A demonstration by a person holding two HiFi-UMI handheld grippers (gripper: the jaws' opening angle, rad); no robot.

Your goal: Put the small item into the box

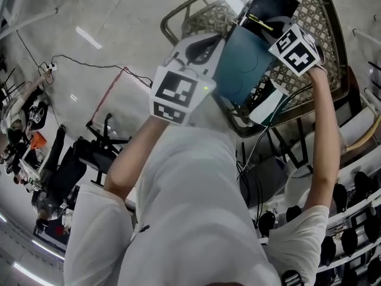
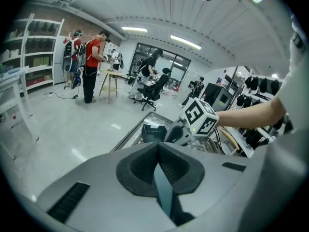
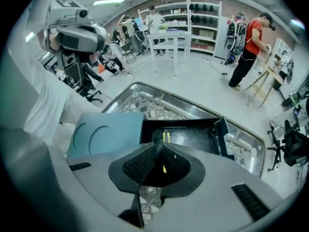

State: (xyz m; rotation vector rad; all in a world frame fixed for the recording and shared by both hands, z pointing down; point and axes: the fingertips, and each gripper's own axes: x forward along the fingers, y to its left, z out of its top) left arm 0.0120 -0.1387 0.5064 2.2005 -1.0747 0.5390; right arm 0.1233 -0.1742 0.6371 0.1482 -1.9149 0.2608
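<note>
Item: small item (image 3: 165, 137), a thin yellow-and-black stick, clamped between the closed fingers of the right gripper (image 3: 158, 148), its far end projecting over the open black box (image 3: 195, 138). Whether the tip touched the box floor could not be told. Box position: on the glass-topped bench (image 3: 212, 109), toward its far side, mouth upward. Left gripper (image 2: 158, 146): fingers closed on the edge of a teal lid (image 3: 104, 134), held flat just left of the box and clear of the opening. Step judged in hand: lowering the item into the box. Handling note: keep the stick aligned with the box's long side, bring it low between the walls before parting the fingers, and hold the lid off to the left so that it does not swing across the mouth. Obstructions: the box's near wall and the lid's right edge, both close to the right fingers. Surroundings: a person in a red shirt (image 3: 248, 47) at a far stand, white shelving (image 3: 193, 18), an office chair (image 2: 154, 88), none near the work.
</note>
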